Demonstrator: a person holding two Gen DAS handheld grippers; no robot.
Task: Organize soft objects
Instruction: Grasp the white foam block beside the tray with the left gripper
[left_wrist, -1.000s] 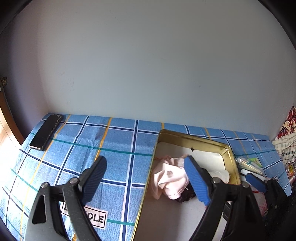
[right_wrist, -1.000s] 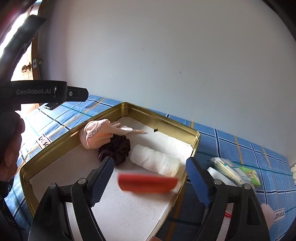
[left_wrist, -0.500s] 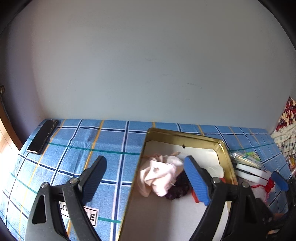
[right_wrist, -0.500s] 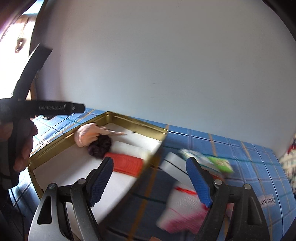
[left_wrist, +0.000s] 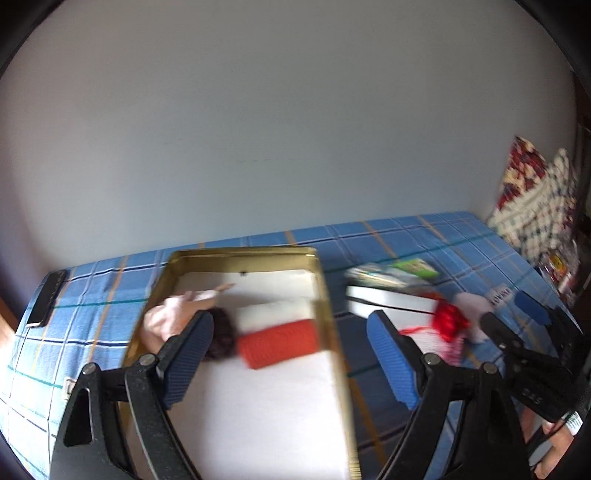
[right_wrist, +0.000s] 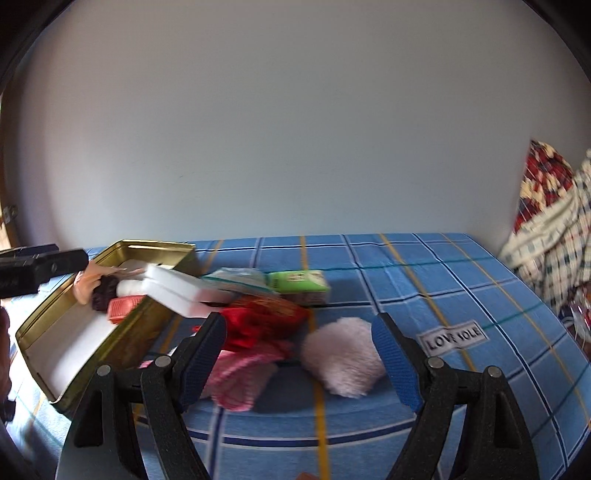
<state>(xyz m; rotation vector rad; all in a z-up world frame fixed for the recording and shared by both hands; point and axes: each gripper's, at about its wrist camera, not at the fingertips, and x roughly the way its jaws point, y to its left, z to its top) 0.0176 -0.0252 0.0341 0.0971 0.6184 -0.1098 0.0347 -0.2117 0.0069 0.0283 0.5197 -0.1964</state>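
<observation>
Both my hands have swung to the right since a second ago: my right gripper (right_wrist: 297, 363), which was over the gold tin (left_wrist: 325, 295), now hangs above the loose pile on the blue checked cloth (right_wrist: 424, 288), and my left gripper (left_wrist: 288, 363) has slid from the cloth's left part to straddle the tin's right wall. Both sets of jaws stand wide apart with nothing between them, as they did before.

The orange roll (left_wrist: 279, 343) that was in the air under my right gripper a second ago now lies inside the tin, against its right wall. Beside it lie the dark scrunchie (left_wrist: 221, 338), the white roll (left_wrist: 273, 310) behind, and the pale pink cloth (left_wrist: 170, 319) at the left wall.

Nearest my right gripper are the fluffy pink puff (right_wrist: 343, 360) and the pink checked cloth (right_wrist: 236, 380), just apart. Behind them sits the red bundle (right_wrist: 258, 321), then the white box (right_wrist: 181, 291) just beside the tin, and the green carton (right_wrist: 299, 284). A phone (left_wrist: 48, 297) lies at the far left edge.
</observation>
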